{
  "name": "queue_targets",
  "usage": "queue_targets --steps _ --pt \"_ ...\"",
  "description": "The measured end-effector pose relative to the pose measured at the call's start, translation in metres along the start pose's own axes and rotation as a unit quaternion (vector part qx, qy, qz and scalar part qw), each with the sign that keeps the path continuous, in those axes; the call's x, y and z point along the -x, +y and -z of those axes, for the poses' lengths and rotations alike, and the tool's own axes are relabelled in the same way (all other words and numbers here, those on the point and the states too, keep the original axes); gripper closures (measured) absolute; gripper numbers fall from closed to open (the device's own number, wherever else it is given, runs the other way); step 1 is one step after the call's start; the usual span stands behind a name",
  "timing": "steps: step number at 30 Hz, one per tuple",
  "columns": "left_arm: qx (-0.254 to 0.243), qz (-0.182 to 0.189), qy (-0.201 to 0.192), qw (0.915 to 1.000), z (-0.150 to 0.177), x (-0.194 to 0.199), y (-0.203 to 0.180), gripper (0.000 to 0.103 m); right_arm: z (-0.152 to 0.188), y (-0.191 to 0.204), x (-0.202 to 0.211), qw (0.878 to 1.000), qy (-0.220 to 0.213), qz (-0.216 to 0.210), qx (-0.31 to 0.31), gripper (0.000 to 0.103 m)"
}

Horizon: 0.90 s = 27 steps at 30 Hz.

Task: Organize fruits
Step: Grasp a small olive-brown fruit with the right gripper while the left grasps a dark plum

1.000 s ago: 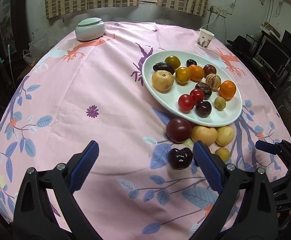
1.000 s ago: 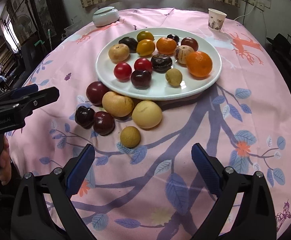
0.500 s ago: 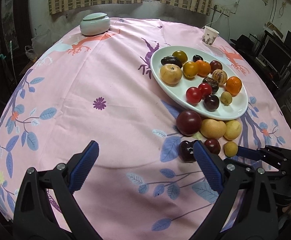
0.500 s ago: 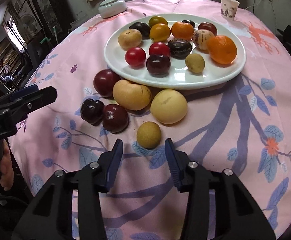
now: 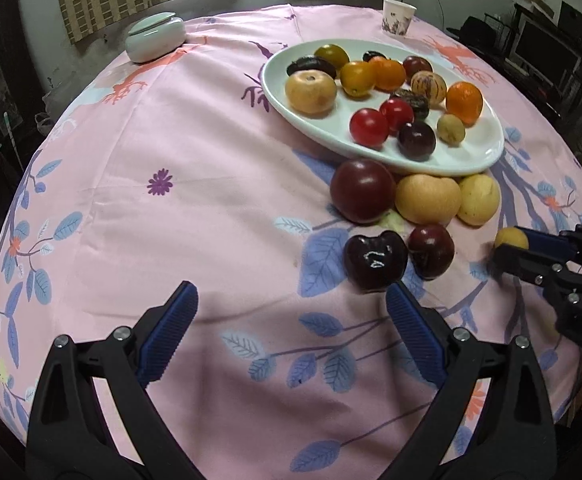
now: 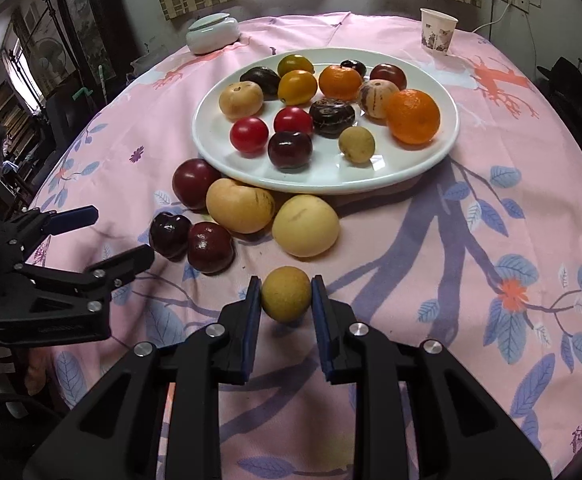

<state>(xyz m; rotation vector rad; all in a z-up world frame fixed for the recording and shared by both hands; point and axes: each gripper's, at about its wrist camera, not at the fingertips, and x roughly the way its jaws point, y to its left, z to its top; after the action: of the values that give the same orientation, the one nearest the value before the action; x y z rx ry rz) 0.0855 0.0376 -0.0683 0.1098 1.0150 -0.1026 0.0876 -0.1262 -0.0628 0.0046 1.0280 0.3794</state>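
Right wrist view: right claw [image 6: 286, 300] clenches small tan fruit [image 6: 286, 293]; dark plums [image 6: 210, 247] flank released left claw [image 6: 107, 236].

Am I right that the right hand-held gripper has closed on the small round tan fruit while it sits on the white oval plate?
Not quite: the right hand-held gripper has closed on the small round tan fruit, but that fruit sits on the pink floral tablecloth, in front of the white oval plate, not on it. The right wrist view shows this.
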Motion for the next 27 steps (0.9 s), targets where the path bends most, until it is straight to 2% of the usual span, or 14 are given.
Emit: queue_targets --steps 5,8,9,10,11,12,13,15,18,27 --pt "-0.014 0.015 0.011 0.9997 -0.004 -0.019 -0.015 0.007 0.007 -0.008 0.001 1.0 0.003 -0.02 -0.016 0.078" --pt "-0.004 0.025 0.002 0.9997 -0.007 -0.019 -0.013 0.012 0.009 -0.013 0.002 0.999 0.002 -0.026 -0.026 0.078" --pt "-0.007 0.031 -0.003 0.9995 -0.007 -0.018 -0.014 0.02 0.01 -0.015 0.002 0.999 0.002 -0.027 -0.03 0.078" --pt "-0.01 0.039 -0.01 0.9991 -0.008 -0.017 -0.015 0.036 0.011 -0.016 0.002 0.999 0.002 -0.028 -0.033 0.078" --pt "-0.012 0.054 -0.018 0.9983 -0.009 -0.014 -0.016 0.045 0.011 -0.018 0.002 0.999 0.002 -0.03 -0.036 0.078" --pt "-0.014 0.067 -0.02 0.9974 -0.009 -0.014 -0.018 0.059 0.011 -0.018 0.002 0.999 0.004 -0.032 -0.038 0.078" --pt "-0.016 0.074 -0.023 0.9969 -0.009 -0.013 -0.021 0.066 0.011 -0.018 0.001 0.999 0.005 -0.034 -0.039 0.078" --pt "-0.016 0.077 -0.024 0.9966 -0.009 -0.012 -0.022 0.066 0.011 -0.015 0.001 0.998 0.007 -0.041 -0.039 0.078" --pt "-0.002 0.105 -0.026 0.9941 -0.006 -0.002 -0.019 0.067 0.01 -0.013 0.005 0.999 0.003 -0.04 -0.034 0.078" --pt "-0.026 0.099 -0.056 0.9932 -0.005 0.033 -0.026 0.067 0.005 -0.01 0.008 0.999 -0.005 -0.038 -0.032 0.078"
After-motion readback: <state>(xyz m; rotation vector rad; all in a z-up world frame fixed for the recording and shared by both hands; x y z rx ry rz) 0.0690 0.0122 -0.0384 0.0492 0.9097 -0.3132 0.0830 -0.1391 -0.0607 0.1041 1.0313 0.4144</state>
